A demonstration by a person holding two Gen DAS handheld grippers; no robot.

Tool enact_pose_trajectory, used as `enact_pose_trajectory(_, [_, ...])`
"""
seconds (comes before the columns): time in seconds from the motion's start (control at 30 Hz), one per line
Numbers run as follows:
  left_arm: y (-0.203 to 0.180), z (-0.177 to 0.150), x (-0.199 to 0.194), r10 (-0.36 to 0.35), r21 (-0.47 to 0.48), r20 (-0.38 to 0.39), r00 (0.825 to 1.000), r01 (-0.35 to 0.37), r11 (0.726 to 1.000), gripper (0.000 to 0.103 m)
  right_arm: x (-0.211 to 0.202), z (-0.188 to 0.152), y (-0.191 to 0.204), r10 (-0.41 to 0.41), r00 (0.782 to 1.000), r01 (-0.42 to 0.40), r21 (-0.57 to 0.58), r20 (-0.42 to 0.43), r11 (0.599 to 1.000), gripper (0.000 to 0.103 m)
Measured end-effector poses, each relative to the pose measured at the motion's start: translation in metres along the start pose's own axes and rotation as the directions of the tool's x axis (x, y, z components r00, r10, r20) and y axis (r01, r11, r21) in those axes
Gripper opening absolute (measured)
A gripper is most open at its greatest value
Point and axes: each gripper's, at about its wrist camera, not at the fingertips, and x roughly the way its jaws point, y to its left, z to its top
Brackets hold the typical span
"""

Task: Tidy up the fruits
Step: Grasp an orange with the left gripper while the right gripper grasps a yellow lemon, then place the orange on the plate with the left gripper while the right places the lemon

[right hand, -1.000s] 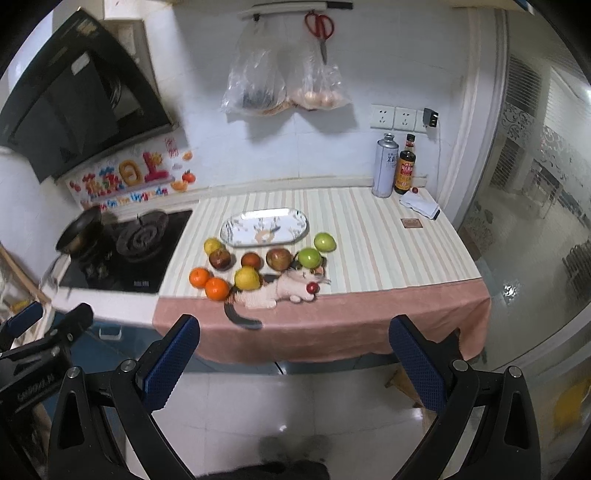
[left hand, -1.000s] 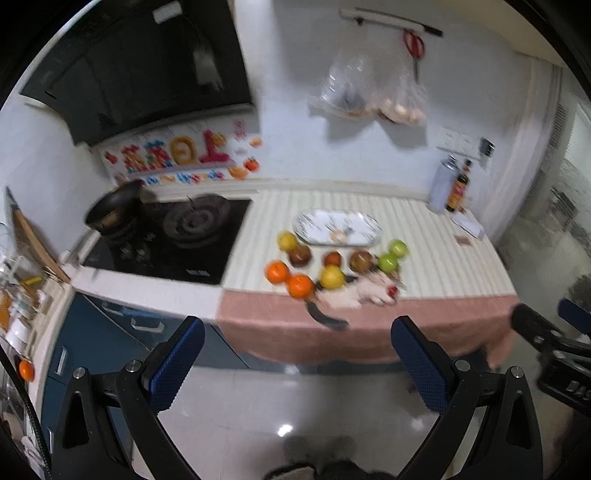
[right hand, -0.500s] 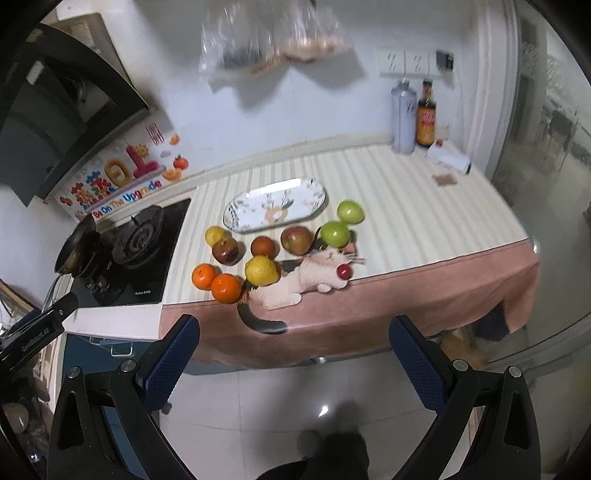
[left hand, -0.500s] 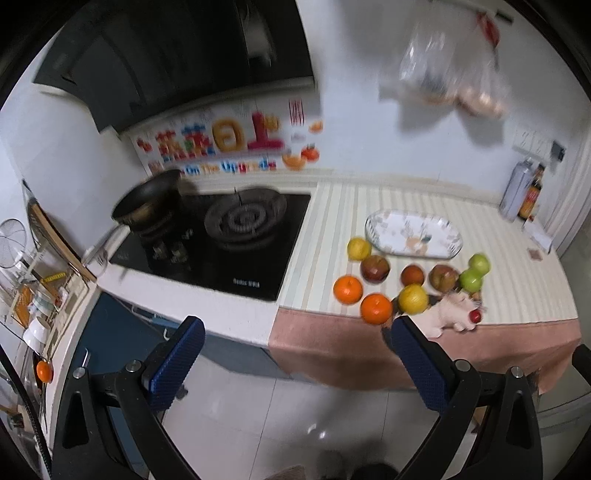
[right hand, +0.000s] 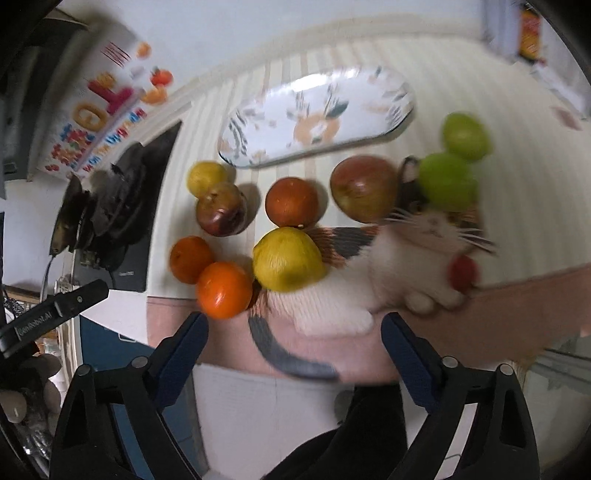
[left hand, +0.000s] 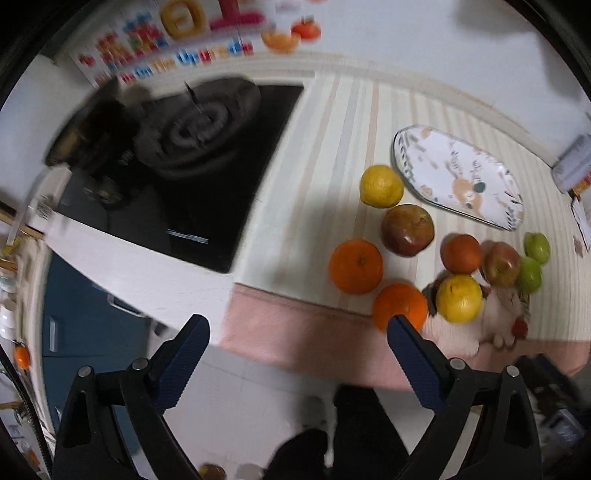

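Note:
Several fruits lie on the striped counter in front of an empty oval patterned plate (left hand: 458, 177) (right hand: 317, 114): two oranges (left hand: 356, 266) (right hand: 223, 290), two lemons (left hand: 381, 185) (right hand: 288, 258), dark red apples (left hand: 407, 229) (right hand: 221, 208), a reddish fruit (right hand: 291, 201) and two green apples (left hand: 530, 273) (right hand: 448, 181). My left gripper (left hand: 297, 332) is open and empty, short of the counter edge near the front orange (left hand: 400, 307). My right gripper (right hand: 291, 328) is open and empty, just before the front lemon.
A plush cat toy (right hand: 402, 258) (left hand: 498, 317) lies among the fruits at the counter's front edge, its tail hanging over the pink cloth (right hand: 498, 314). A black gas hob (left hand: 177, 147) with a pan (right hand: 70, 218) is to the left. Bottles stand at the far right (right hand: 528, 26).
Both grippers have moved forward and down toward the counter, so the fruits look much larger and closer. Both stay open and empty. Nothing on the counter has moved.

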Motion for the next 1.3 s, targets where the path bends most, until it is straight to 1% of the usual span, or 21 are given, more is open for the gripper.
enact_pose_trajectory(0.07, [-0.004, 0.018, 0.028, -0.041, -0.011, -0.07, 0.997, 0.04, 0.999, 0.091, 0.026, 0.015, 0.0, -0.001, 0.999, 0.001, 0.003, -0.038, 1.0, 0.093])
enact_pose_trajectory(0.1, [-0.006, 0.024, 0.038, -0.045, -0.014, -0.096, 0.994, 0.044, 0.999, 0.091, 0.043, 0.025, -0.001, -0.001, 0.998, 0.002, 0.002, -0.064, 1.0, 0.092])
enact_pose_trajectory(0.17, [-0.011, 0.038, 0.063, -0.068, -0.023, -0.166, 0.984, 0.066, 0.998, 0.091, 0.061, 0.034, 0.001, 0.0, 0.995, 0.0, 0.001, -0.095, 1.0, 0.091])
enact_pose_trajectory(0.27, [-0.02, 0.051, 0.091, -0.098, -0.025, -0.241, 0.965, 0.095, 0.995, 0.091, 0.08, 0.044, 0.005, -0.002, 0.991, 0.002, -0.005, -0.133, 1.0, 0.091])
enact_pose_trajectory(0.33, [-0.025, 0.056, 0.104, -0.089, -0.006, -0.269, 0.959, 0.091, 0.996, 0.091, 0.089, 0.048, 0.006, 0.005, 0.987, -0.006, -0.005, -0.161, 1.0, 0.09])
enact_pose_trajectory(0.43, [-0.033, 0.055, 0.124, -0.078, 0.015, -0.321, 0.944, 0.088, 0.996, 0.091, 0.1, 0.052, 0.01, -0.001, 0.983, -0.002, -0.013, -0.185, 1.0, 0.09])
enact_pose_trajectory(0.53, [-0.037, 0.053, 0.137, -0.076, 0.023, -0.345, 0.935, 0.089, 0.996, 0.091, 0.111, 0.057, 0.013, 0.009, 0.978, -0.012, -0.014, -0.211, 1.0, 0.089])
enact_pose_trajectory(0.6, [-0.039, 0.052, 0.143, -0.083, 0.028, -0.35, 0.933, 0.099, 0.995, 0.09, 0.117, 0.058, 0.017, 0.017, 0.974, -0.021, -0.016, -0.227, 1.0, 0.084])
enact_pose_trajectory(0.63, [-0.041, 0.051, 0.146, -0.091, 0.03, -0.353, 0.931, 0.109, 0.994, 0.087, 0.121, 0.059, 0.019, 0.018, 0.971, -0.023, -0.016, -0.238, 1.0, 0.083])
enact_pose_trajectory(0.67, [-0.042, 0.049, 0.149, -0.094, 0.032, -0.357, 0.93, 0.113, 0.993, 0.075, 0.125, 0.061, 0.021, 0.021, 0.969, -0.026, -0.016, -0.246, 1.0, 0.082])
enact_pose_trajectory(0.7, [-0.043, 0.047, 0.152, -0.103, 0.033, -0.366, 0.925, 0.123, 0.992, 0.066, 0.127, 0.06, 0.021, 0.024, 0.968, -0.029, -0.017, -0.25, 0.999, 0.079])
enact_pose_trajectory(0.73, [-0.044, 0.046, 0.154, -0.118, 0.027, -0.37, 0.922, 0.137, 0.99, 0.062, 0.13, 0.061, 0.023, 0.022, 0.966, -0.029, -0.023, -0.258, 0.999, 0.076])
enact_pose_trajectory(0.8, [-0.043, 0.043, 0.154, -0.118, 0.028, -0.36, 0.925, 0.137, 0.99, 0.062, 0.132, 0.061, 0.028, 0.001, 0.967, -0.014, -0.049, -0.255, 0.999, 0.071])
enact_pose_trajectory(0.97, [-0.049, 0.035, 0.149, -0.081, 0.069, -0.336, 0.938, 0.11, 0.992, 0.061, 0.132, 0.058, 0.038, -0.026, 0.969, 0.002, -0.097, -0.245, 0.995, 0.07])
enact_pose_trajectory(1.03, [-0.052, 0.034, 0.136, -0.072, 0.073, -0.332, 0.94, 0.102, 0.992, 0.061, 0.129, 0.056, 0.04, -0.041, 0.971, 0.016, -0.107, -0.235, 0.994, 0.07])
enact_pose_trajectory(1.17, [-0.055, 0.03, 0.116, -0.087, 0.065, -0.308, 0.947, 0.113, 0.992, 0.061, 0.111, 0.057, 0.042, -0.001, 0.974, -0.023, -0.101, -0.225, 0.995, 0.07])
enact_pose_trajectory(1.3, [-0.06, 0.034, 0.074, -0.124, 0.071, -0.252, 0.96, 0.147, 0.987, 0.061, 0.077, 0.07, 0.043, 0.05, 0.983, -0.067, -0.088, -0.178, 0.994, 0.07])
